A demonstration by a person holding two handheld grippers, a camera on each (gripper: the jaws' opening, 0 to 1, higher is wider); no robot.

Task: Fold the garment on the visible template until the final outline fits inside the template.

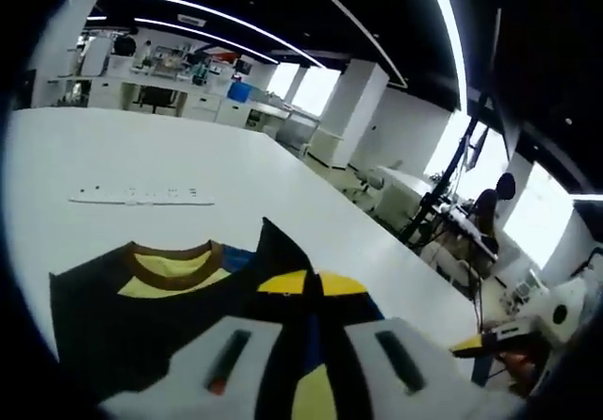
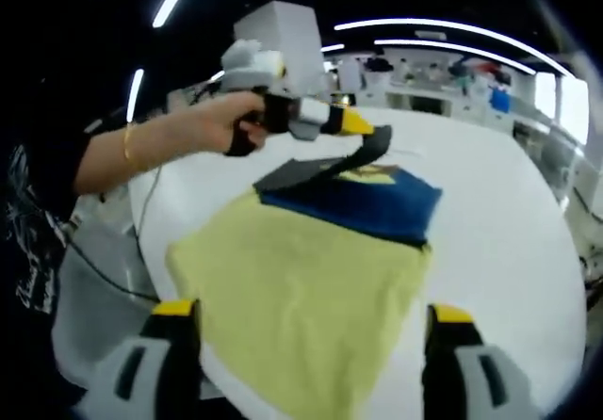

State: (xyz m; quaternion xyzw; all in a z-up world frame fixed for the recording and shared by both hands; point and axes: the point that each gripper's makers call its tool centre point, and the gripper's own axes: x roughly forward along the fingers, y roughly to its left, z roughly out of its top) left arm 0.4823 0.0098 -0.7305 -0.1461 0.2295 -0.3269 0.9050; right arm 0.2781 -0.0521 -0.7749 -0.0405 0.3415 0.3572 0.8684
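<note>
Left hand-held gripper (image 2: 363, 124) clamped on garment (image 2: 311, 288) sleeve — right hand-held gripper (image 2: 316, 345) wide apart, nothing held.

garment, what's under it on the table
The yellow, blue and black garment lies on a white table. The left gripper lifts a black flap. Bare white table shows around it; any template beneath is covered.

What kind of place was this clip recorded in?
Probably an open-plan lab or workshop: a long white table, cluttered workbenches along the far wall, and strip ceiling lights overhead.
</note>
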